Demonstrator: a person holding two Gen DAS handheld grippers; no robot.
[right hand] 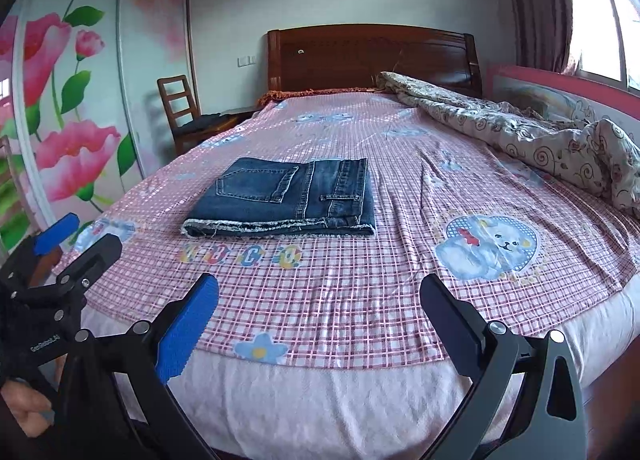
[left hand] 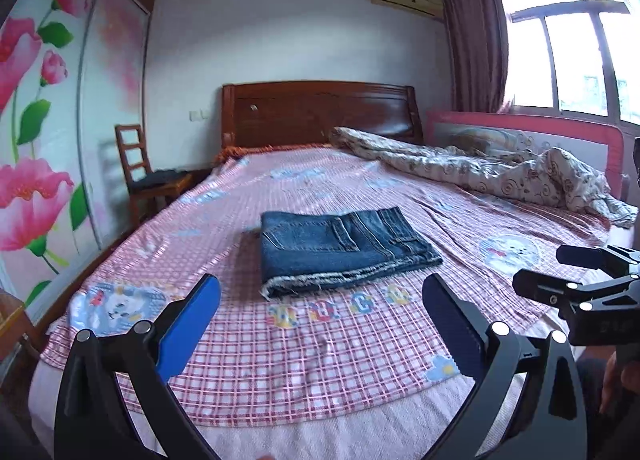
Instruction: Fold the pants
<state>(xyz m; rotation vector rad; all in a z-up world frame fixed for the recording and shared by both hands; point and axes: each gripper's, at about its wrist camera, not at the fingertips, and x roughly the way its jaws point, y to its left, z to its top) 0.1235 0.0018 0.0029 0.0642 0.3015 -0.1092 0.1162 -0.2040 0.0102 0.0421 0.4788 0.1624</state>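
Note:
A pair of blue jeans (left hand: 340, 248) lies folded into a compact rectangle on the pink checked bed sheet (left hand: 320, 360), back pocket up, frayed hems toward me. It also shows in the right wrist view (right hand: 288, 198). My left gripper (left hand: 320, 308) is open and empty, held back from the jeans near the foot of the bed. My right gripper (right hand: 318, 308) is open and empty, also short of the jeans. The right gripper shows at the right edge of the left wrist view (left hand: 560, 272), and the left gripper at the left edge of the right wrist view (right hand: 76, 244).
A crumpled patterned quilt (left hand: 500, 176) lies along the right side of the bed by a pink bed rail (left hand: 520, 128). A wooden headboard (left hand: 320, 108) stands at the far end. A wooden chair (left hand: 148, 176) and a floral wardrobe (left hand: 48, 120) are on the left.

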